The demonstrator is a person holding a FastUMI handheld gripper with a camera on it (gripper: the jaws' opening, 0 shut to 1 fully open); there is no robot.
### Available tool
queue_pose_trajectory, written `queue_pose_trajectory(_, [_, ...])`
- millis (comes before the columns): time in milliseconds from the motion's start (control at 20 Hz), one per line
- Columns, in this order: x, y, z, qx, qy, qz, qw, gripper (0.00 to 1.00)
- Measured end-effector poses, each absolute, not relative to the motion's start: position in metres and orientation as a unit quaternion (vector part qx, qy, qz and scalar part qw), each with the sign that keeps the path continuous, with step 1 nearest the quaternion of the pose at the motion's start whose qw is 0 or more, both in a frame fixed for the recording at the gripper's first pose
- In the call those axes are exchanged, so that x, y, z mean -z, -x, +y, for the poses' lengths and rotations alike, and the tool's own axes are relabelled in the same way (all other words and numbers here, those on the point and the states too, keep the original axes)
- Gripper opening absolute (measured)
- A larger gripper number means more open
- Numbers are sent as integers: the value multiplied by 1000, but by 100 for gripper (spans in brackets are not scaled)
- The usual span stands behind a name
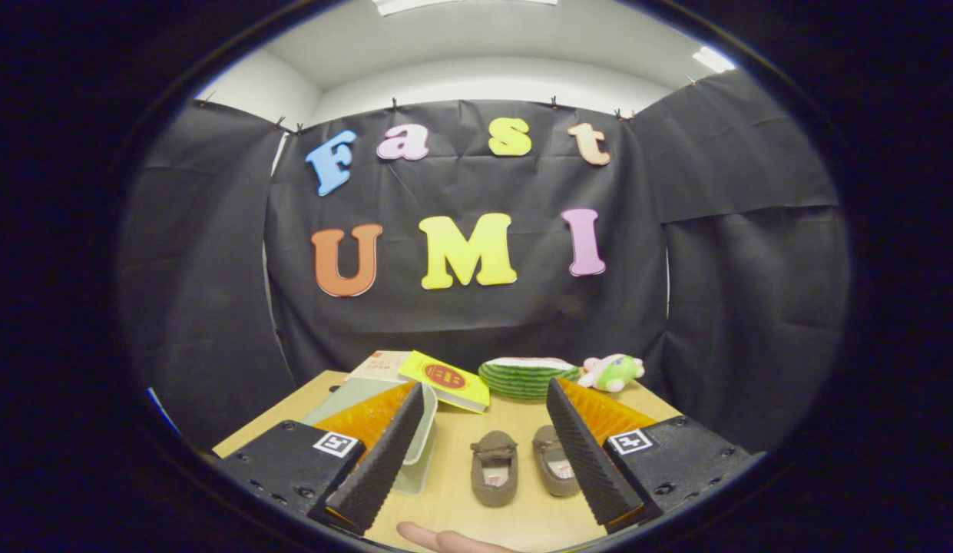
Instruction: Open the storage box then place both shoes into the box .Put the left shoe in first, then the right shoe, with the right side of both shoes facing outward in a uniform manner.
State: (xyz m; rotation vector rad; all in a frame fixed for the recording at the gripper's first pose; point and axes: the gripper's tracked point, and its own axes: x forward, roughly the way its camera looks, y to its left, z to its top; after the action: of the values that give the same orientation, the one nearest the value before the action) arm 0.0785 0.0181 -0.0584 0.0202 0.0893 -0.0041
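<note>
- Your jaws are spread wide and hold nothing; the gripper (pixel 484 461) hangs above the pale wooden table (pixel 461 507), well back from the work.
- Between the fingers, a little ahead, the two small brown fabric shoes (pixel 522 465) lie side by side, toes pointing away from you. Their openings face up, so I think each can be taken by its side wall.
- The translucent pale-green plastic storage box (pixel 415 442) stands just left of the shoes, partly hidden behind your left finger. I cannot tell if its lid is on, but I judge that opening it is the first step, because the shoes are not yet inside.
- Beyond the box lie a yellow booklet with a red round mark (pixel 445 380) and a pale flat book (pixel 382 365) under it. They are close to the box's far side and may hinder a lid that swings back.
- A green striped round cushion (pixel 526 376) and a small green and pink plush toy (pixel 613 372) rest near the wall, apart from your path.
- A fingertip (pixel 445 539) lies on the table under the gripper.
</note>
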Motion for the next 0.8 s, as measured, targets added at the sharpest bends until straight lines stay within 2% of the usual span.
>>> queue_pose_trajectory(450, [142, -176, 56, -74, -89, 201, 973, 100])
queue_pose_trajectory(650, [167, -223, 65, -102, -116, 243, 958, 99])
queue_pose_trajectory(800, [189, -251, 84, -162, -138, 279, 937, 99])
